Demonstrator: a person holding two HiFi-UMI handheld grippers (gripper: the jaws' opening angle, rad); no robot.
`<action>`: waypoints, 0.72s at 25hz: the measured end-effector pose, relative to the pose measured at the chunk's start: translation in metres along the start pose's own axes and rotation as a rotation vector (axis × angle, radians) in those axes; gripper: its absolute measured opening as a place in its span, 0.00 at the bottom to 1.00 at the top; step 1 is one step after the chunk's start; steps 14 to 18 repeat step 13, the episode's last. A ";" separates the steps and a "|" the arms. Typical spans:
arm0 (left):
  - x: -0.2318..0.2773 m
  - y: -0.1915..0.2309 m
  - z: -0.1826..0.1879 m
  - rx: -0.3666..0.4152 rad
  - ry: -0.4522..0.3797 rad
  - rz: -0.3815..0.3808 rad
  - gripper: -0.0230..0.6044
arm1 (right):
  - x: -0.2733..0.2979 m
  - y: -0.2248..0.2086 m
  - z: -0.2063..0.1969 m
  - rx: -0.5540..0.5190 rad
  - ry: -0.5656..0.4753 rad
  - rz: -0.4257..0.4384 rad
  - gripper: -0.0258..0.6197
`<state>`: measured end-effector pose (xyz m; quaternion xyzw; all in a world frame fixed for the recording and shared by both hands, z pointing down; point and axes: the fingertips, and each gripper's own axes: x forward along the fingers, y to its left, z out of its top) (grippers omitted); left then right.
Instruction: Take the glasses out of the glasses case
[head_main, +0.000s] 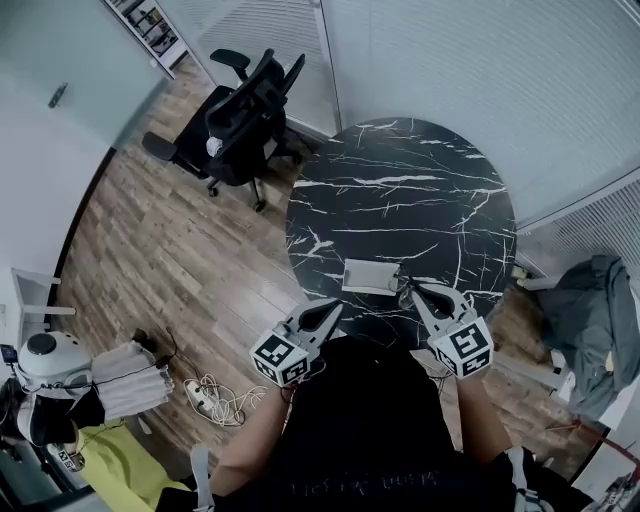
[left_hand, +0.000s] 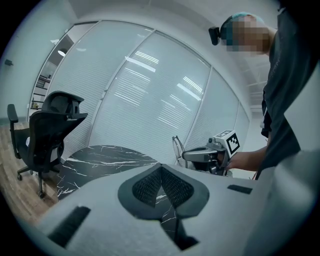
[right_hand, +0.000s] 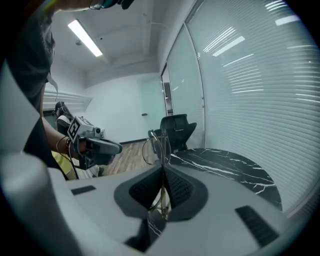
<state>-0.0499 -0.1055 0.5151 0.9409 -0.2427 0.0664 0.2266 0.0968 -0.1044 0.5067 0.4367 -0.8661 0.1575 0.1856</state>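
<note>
A light grey glasses case (head_main: 368, 276) lies near the front edge of the round black marble table (head_main: 400, 190). My right gripper (head_main: 412, 291) is shut on the thin-rimmed glasses (right_hand: 156, 142), which stick up from between its pads, just right of the case. The left gripper view shows the same glasses (left_hand: 177, 148) at the tip of the right gripper (left_hand: 186, 156). My left gripper (head_main: 333, 309) is shut with nothing in it, at the table's edge left of the case. Both gripper bodies hide the case in the gripper views.
A black office chair (head_main: 245, 115) stands on the wooden floor left of the table. Glass walls with blinds run behind the table. Cables and a power strip (head_main: 215, 397) lie on the floor at the left. Grey clothing (head_main: 600, 320) sits at the right.
</note>
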 end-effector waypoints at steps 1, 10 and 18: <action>0.000 0.000 0.001 0.001 -0.001 -0.001 0.07 | -0.003 -0.001 0.001 0.014 -0.010 -0.004 0.09; -0.005 0.000 -0.001 0.002 0.005 0.012 0.07 | -0.038 -0.021 0.004 0.175 -0.150 -0.038 0.09; -0.006 0.001 0.001 0.004 0.001 0.018 0.07 | -0.049 -0.028 0.004 0.224 -0.199 -0.054 0.09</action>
